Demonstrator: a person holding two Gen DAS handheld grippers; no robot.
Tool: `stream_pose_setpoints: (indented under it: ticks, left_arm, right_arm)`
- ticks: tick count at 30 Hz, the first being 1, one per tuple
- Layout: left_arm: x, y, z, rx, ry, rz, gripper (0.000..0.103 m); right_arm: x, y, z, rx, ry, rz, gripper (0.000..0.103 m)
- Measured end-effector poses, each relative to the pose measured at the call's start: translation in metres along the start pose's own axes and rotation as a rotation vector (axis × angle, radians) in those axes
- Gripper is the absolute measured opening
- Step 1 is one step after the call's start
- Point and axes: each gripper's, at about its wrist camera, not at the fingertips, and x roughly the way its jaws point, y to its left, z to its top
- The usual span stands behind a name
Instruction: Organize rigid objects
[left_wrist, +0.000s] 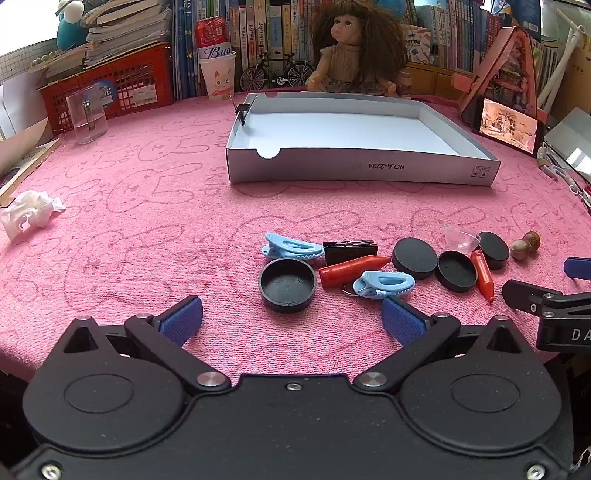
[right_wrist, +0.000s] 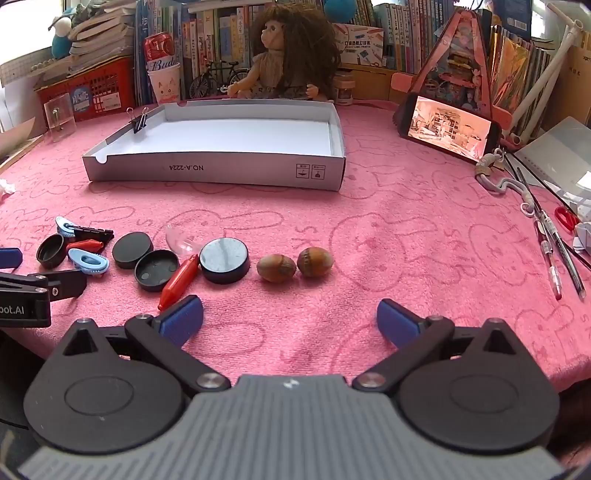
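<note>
Both grippers, left gripper and right gripper, were held wide open, empty; the near black cap, light, stiff, slippery, was judged best pinched across its rim.

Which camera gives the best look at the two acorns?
The right wrist view. Both acorns lie side by side in the open on the pink cloth, just ahead of the right gripper. The left wrist view shows only one acorn, small at the far right edge.
</note>
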Motion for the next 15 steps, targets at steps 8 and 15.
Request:
stream_pose_setpoints:
  ticks: [8, 15]
  left_arm:
    - [0.0000, 0.0000, 0.0000, 0.001, 0.000, 0.000, 0.103]
    - [0.0000, 0.0000, 0.0001, 0.000, -0.001, 0.000, 0.103]
  right_arm:
    - [0.0005, 0.0006, 0.0003, -0.001, -0.002, 0.000, 0.103]
    - [-0.0003, -0.0003, -0.0003, -0.001, -0.003, 0.000, 0.103]
